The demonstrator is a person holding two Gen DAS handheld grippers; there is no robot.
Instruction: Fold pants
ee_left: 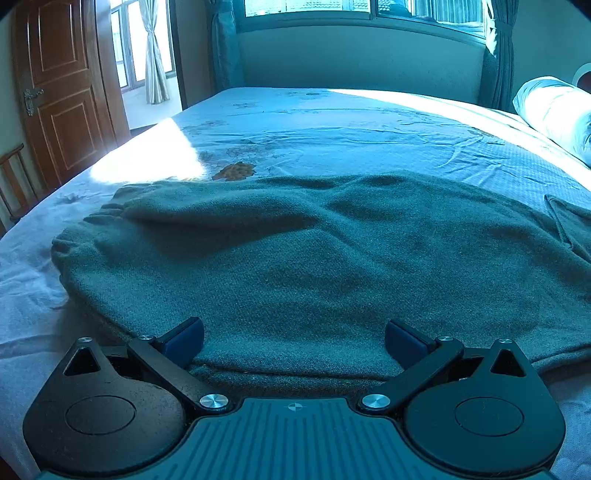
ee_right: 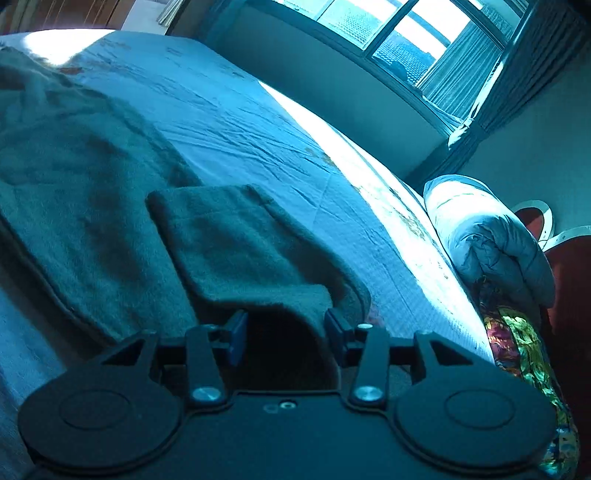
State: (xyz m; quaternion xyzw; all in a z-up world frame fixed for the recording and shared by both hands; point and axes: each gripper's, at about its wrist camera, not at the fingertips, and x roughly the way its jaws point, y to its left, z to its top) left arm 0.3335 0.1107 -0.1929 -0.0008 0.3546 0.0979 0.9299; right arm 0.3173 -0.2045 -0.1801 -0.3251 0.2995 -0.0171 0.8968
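A wide bed with a pale, wrinkled, flower-printed sheet fills a sunlit bedroom, a window beyond it and a wooden door to the left. Dark, fuzzy fleece pants lie spread across the sheet. The left gripper is spread wide over their near edge. The right gripper stands partly open around a raised fold of the pants, its pads not pressing. A rolled quilt lies at the bed's right end.

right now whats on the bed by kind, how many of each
pants: 1
rolled quilt: 1
colourful patterned cloth beside the quilt: 1
total: 3
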